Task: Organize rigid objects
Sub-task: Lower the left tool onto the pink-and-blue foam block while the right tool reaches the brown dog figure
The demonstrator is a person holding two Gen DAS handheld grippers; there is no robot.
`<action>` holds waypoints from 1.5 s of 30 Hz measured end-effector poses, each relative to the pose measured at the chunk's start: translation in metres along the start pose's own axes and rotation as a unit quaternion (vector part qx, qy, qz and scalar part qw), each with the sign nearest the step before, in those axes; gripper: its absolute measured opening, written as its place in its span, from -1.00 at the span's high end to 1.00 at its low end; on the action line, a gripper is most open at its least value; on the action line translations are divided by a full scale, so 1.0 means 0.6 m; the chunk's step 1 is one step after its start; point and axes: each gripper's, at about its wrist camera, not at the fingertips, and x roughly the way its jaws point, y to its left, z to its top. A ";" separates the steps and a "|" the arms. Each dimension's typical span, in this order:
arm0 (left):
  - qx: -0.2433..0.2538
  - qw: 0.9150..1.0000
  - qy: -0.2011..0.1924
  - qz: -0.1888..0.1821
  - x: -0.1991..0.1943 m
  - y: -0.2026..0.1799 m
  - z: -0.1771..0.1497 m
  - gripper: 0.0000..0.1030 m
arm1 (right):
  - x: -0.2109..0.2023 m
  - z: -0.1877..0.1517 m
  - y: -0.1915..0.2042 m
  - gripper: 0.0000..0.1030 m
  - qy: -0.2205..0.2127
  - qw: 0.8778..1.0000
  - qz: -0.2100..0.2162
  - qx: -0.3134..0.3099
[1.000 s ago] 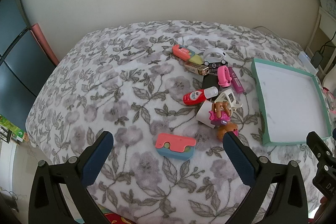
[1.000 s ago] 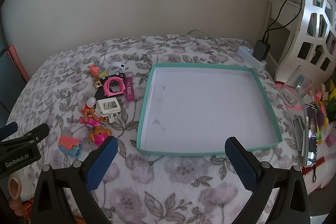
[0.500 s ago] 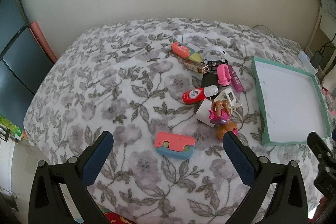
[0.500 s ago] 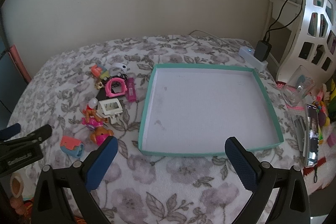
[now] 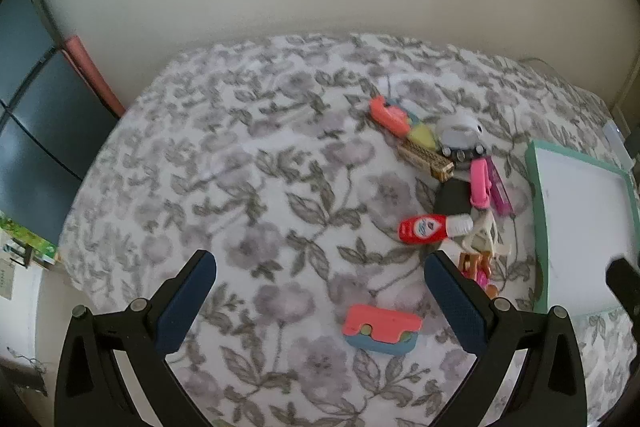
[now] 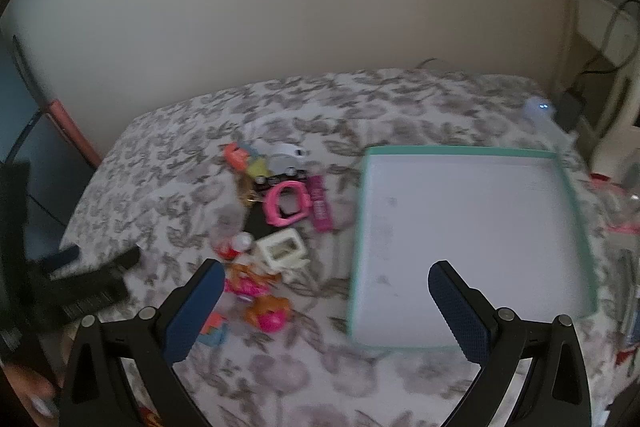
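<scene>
Several small toys lie in a cluster on the floral bed. Nearest is a coral and blue block, just ahead of my open left gripper. Behind it lie a red bottle, a pink watch and an orange piece. A teal-rimmed white tray sits to the right, with nothing inside it. My right gripper hangs open over the gap between the toys and the tray. The pink watch and a white frame show in the right wrist view.
A wall runs behind the bed. A dark cabinet stands at the left. A charger and white shelf stand beyond the tray at the right. My left gripper shows blurred at the left in the right wrist view.
Both grippers have swung left, so the toys and tray sit further right in each view. The right wrist view is now blurred. Nothing on the bed has moved.
</scene>
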 end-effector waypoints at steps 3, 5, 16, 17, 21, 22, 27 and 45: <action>0.004 1.000 0.021 -0.006 0.030 -0.003 -0.011 -1.00 | 0.020 0.005 0.016 -1.00 0.013 1.000 0.007 -0.004; 0.005 0.999 0.036 -0.016 0.048 -0.005 -0.024 -1.00 | 0.037 0.003 0.024 -1.00 0.028 1.000 0.013 -0.007; 0.028 0.995 0.078 -0.056 0.094 -0.038 -0.070 -1.00 | 0.138 -0.033 0.044 -1.00 0.101 0.994 0.046 0.000; 0.028 0.995 0.082 -0.058 0.099 -0.039 -0.072 -1.00 | 0.144 -0.036 0.046 -1.00 0.104 0.993 0.047 0.000; 0.028 0.993 0.096 -0.065 0.108 -0.041 -0.074 -1.00 | 0.162 -0.042 0.052 -1.00 0.120 0.991 0.058 0.000; 0.029 0.993 0.098 -0.064 0.110 -0.042 -0.074 -1.00 | 0.167 -0.045 0.053 -1.00 0.125 0.990 0.064 0.002; 0.039 0.990 0.116 -0.066 0.124 -0.053 -0.080 -1.00 | 0.183 -0.054 0.063 -0.96 0.138 0.988 0.067 -0.008; 0.036 0.987 0.140 -0.070 0.153 -0.049 -0.090 -1.00 | 0.218 -0.073 0.068 -0.74 0.162 0.985 0.055 -0.018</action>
